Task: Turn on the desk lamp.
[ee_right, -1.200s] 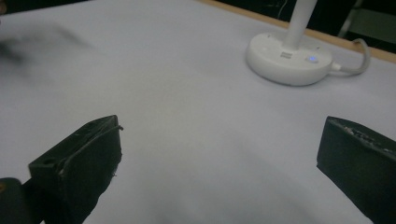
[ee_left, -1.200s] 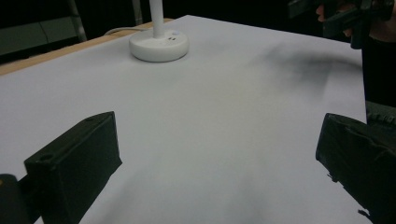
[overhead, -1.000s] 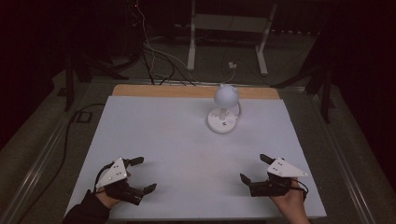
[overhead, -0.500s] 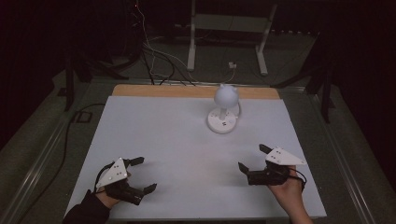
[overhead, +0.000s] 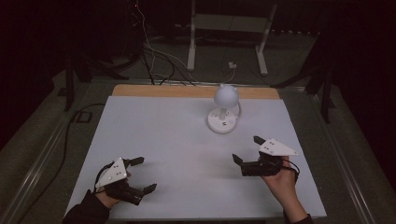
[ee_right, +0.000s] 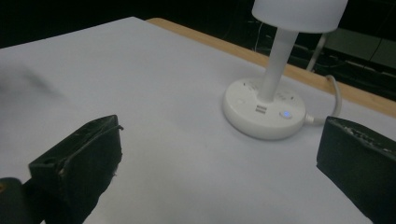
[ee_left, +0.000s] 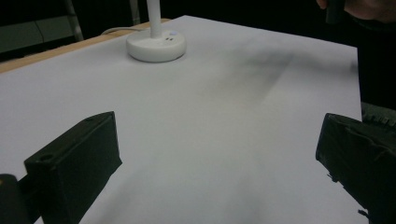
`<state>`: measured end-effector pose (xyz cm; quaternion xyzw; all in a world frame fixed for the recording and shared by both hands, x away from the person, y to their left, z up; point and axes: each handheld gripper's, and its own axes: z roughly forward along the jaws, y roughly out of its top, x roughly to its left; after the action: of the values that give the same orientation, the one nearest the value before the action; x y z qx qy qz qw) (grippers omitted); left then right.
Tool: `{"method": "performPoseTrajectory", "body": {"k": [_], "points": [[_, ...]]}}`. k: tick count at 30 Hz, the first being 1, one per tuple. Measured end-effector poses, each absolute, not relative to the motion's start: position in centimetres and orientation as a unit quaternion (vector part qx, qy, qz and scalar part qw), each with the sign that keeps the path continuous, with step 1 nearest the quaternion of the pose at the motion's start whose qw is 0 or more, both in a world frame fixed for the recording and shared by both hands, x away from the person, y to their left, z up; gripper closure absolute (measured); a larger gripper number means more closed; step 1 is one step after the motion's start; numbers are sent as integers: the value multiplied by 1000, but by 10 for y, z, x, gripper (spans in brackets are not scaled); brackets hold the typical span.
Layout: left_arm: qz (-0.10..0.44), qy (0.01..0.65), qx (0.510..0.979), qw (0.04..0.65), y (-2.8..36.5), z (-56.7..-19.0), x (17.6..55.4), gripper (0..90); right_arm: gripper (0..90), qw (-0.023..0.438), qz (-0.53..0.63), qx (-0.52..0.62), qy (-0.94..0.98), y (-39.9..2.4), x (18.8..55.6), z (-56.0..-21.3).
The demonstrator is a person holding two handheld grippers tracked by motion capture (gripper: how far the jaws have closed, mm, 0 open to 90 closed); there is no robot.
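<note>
Lamp [overhead: 224, 108] was the landmark: a small white desk lamp with a round base and globe-like shade, standing upright on the white table [overhead: 177, 140] toward its far edge, a blue light glowing on the base. The left gripper [overhead: 140, 175] sat well apart from the lamp at the near left, jaws apart and empty. The right gripper [overhead: 248, 149] was nearer the lamp, jaws likewise wide apart, gripping nothing.

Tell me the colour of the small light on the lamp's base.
Blue, on the white lamp base; clearest in the right gripper view.
</note>
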<state>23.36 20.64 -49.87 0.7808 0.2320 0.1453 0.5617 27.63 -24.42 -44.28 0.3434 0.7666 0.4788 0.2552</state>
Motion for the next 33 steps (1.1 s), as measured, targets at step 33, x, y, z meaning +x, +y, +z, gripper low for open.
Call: {"method": "performPoseTrajectory", "body": {"k": [33], "points": [[143, 240, 775, 566, 208, -498, 234, 3, 0, 233, 489, 372, 753, -207, 346, -429]]}}
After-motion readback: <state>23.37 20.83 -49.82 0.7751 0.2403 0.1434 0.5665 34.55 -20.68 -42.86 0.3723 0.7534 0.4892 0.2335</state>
